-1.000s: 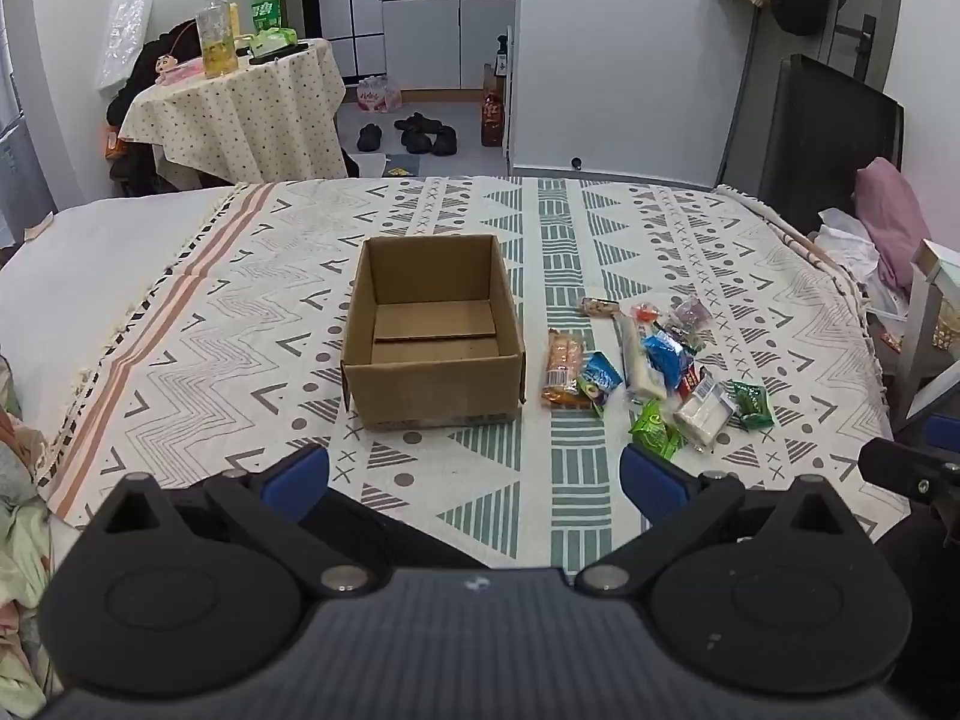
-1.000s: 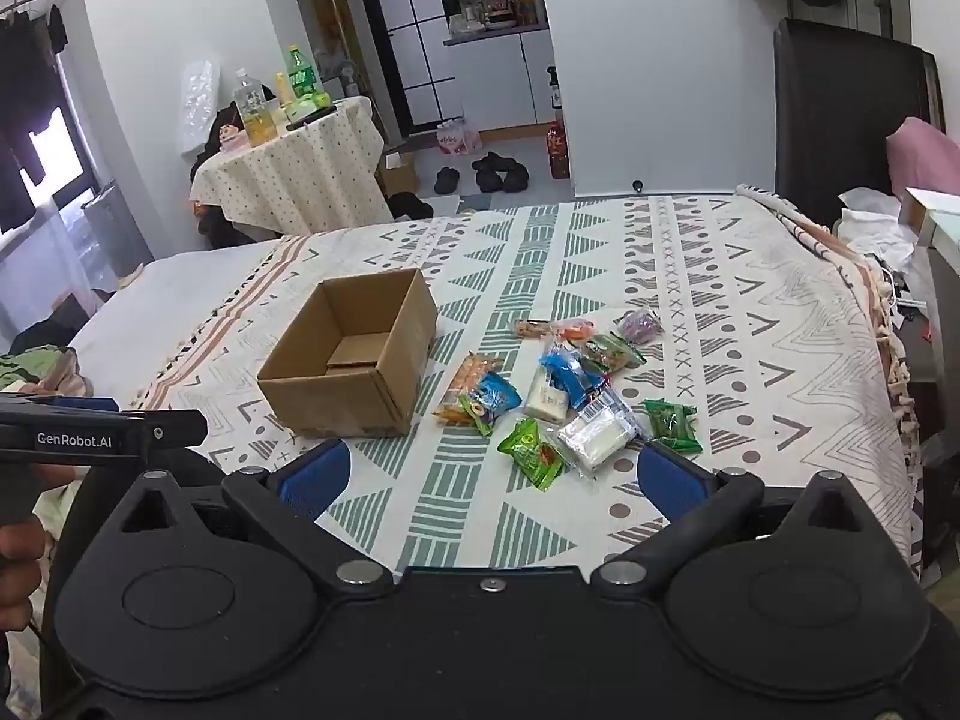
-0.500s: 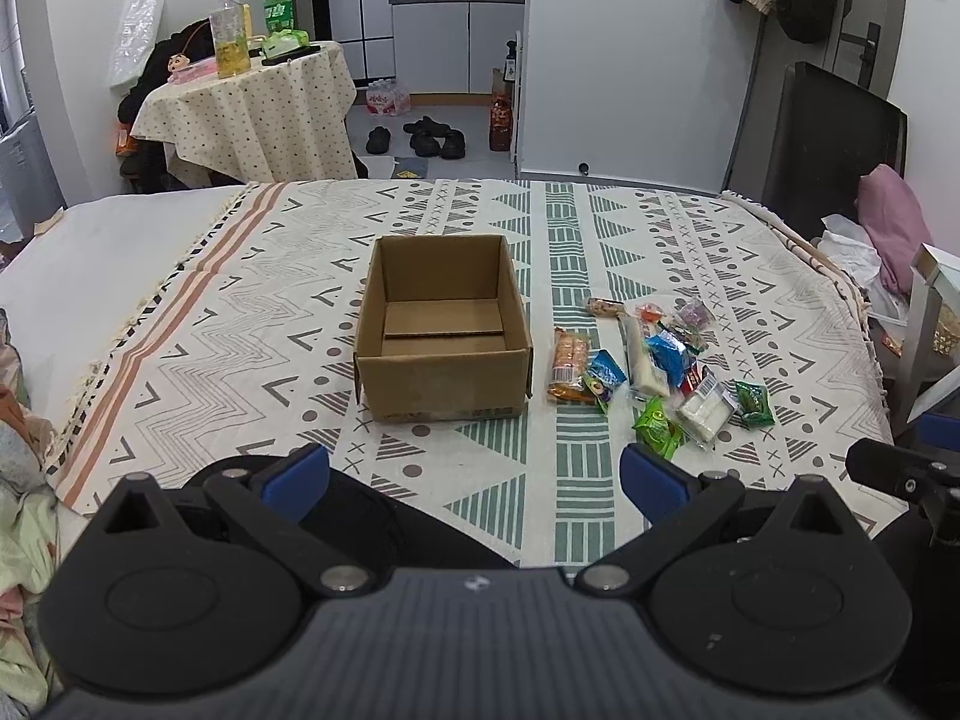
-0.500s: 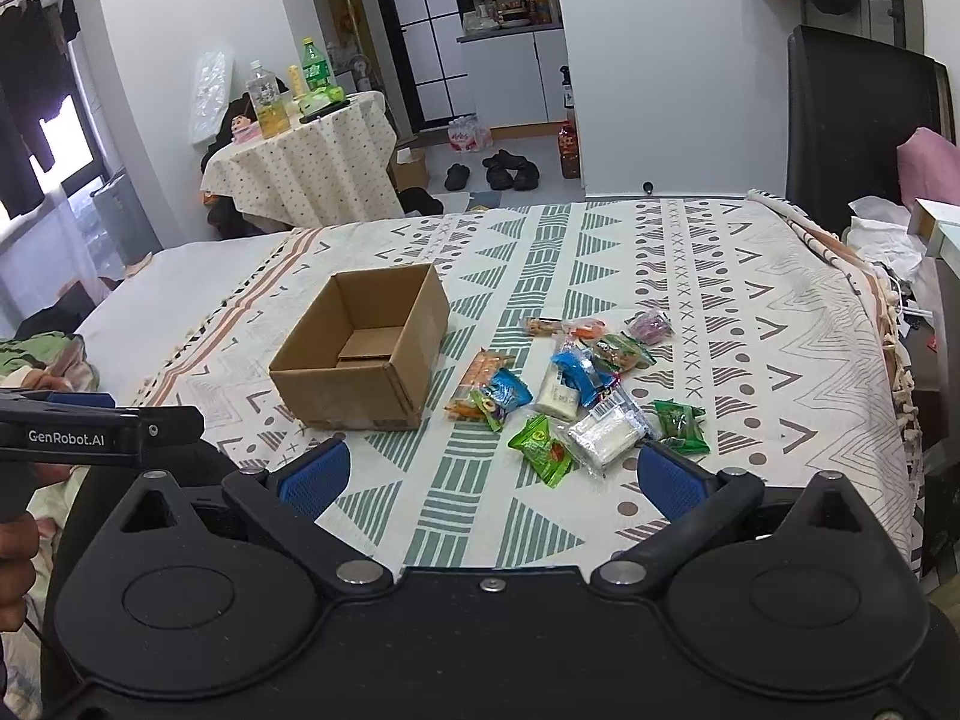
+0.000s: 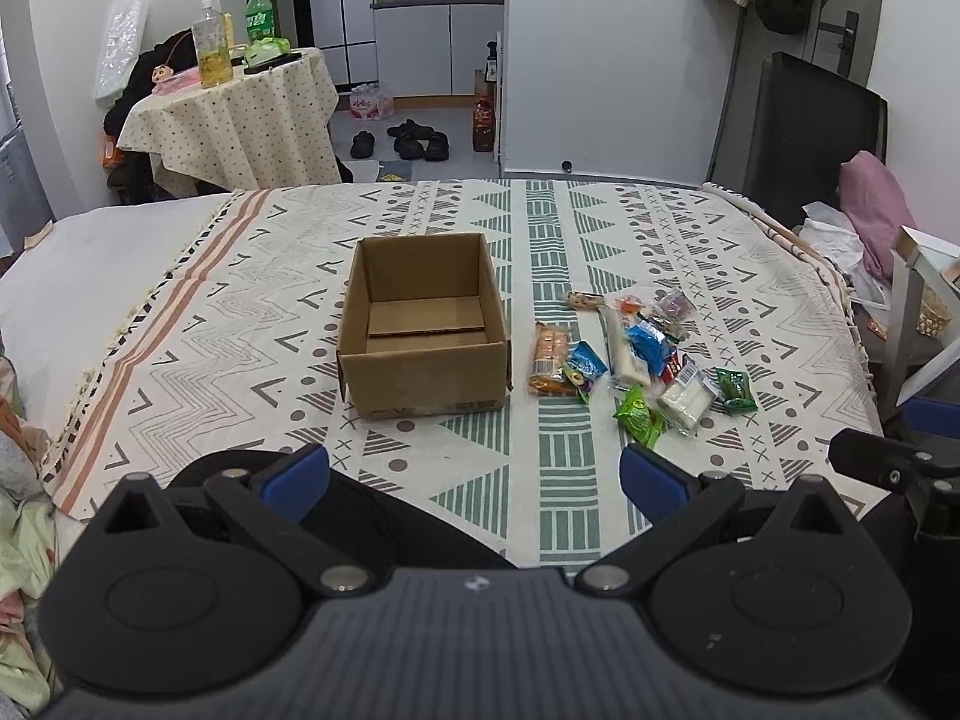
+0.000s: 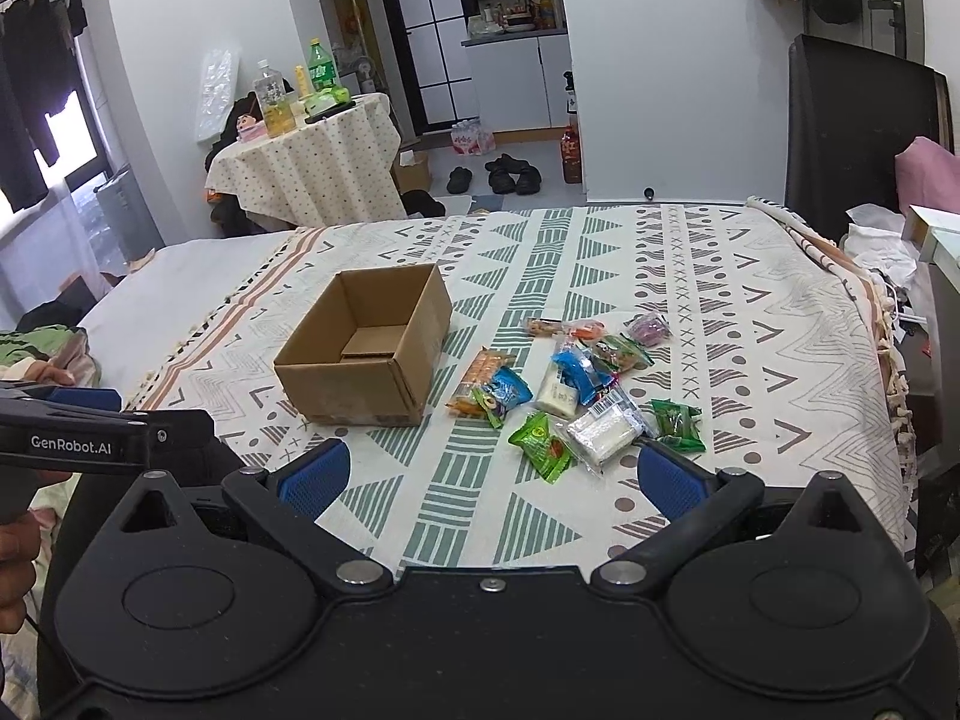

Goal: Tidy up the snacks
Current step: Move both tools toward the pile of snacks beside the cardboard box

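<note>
at mid-frame in the left wrist view, one empty cardboard box sits left of about ten snack packets; the left gripper is spread, holding nothing. in the right wrist view, box centre-left, packets centre; the right gripper is likewise spread and empty.

I can't read the snack labels; my left gripper is cut off at the edge.

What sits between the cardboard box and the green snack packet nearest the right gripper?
In the right wrist view, the orange cracker pack and blue packet lie between the cardboard box and green packet.
</note>
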A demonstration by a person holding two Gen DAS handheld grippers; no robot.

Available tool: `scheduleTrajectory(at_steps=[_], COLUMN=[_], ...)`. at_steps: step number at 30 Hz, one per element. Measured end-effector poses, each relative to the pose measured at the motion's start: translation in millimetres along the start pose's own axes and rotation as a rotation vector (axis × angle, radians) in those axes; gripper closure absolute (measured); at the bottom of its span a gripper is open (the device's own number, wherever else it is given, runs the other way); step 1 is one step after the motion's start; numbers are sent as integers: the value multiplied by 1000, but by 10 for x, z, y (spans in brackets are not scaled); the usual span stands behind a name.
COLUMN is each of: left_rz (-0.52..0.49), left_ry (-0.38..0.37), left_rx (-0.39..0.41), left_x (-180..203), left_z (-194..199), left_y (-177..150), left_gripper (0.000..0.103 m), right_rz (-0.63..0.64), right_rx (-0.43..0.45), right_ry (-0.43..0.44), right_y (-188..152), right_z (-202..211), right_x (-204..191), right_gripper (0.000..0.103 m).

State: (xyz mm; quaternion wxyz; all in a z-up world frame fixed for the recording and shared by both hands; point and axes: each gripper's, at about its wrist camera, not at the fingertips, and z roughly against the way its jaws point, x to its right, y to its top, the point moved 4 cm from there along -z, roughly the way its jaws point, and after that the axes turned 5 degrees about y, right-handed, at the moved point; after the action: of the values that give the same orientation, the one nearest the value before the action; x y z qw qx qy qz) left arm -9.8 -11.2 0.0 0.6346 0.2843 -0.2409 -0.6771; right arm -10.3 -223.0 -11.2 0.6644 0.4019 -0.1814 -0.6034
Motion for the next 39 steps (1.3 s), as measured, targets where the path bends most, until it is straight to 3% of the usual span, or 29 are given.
scheduleTrajectory(at_steps=[22,39], left_rz=[-2,17], left_ry=[-23,-21], left_rx=[5,-3], left_x=[64,30], left_z=[49,-39], left_y=[-33,-10], left_gripper=[0,0], right_rz=[1,-8], right_rx=[-5,-17], right_ry=[-38,-12], right_y=[7,8], right_z=[121,30], right_x=[60,93], right_gripper=[0,0])
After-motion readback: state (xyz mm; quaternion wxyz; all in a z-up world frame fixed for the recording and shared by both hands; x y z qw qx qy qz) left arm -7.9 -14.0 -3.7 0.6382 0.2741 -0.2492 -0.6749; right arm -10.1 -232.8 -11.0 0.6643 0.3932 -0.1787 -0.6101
